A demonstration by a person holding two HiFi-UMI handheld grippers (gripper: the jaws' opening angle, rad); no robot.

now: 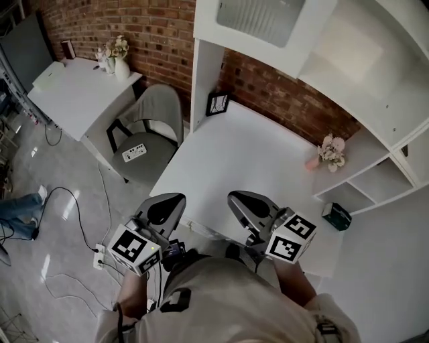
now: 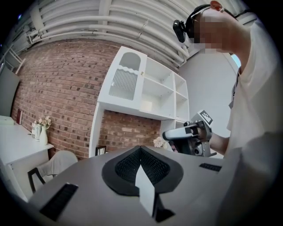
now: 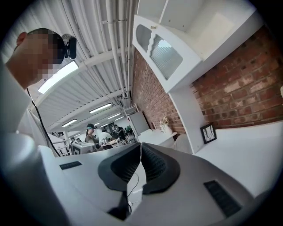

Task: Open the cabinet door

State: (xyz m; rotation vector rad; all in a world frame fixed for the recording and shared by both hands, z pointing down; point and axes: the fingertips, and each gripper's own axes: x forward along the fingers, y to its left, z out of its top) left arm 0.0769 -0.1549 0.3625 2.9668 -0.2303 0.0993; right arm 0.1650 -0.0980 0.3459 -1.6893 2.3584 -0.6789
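Cabinet door (image 1: 255, 20) is white with 1 ribbed glass pane, closed, at the top left of the shelf unit (image 1: 375, 87) over the desk (image 1: 234, 161). Right of the door and lower, 1 cubby holds a teal box (image 1: 335, 216). Below the door, a picture frame (image 1: 216, 104) stands on the desk. A pink vase of flowers (image 1: 328, 153) is by the cubbies. Left gripper (image 1: 167, 201) and right gripper (image 1: 244, 201) are well below the door at the desk edge, both with jaws together and nothing between them.
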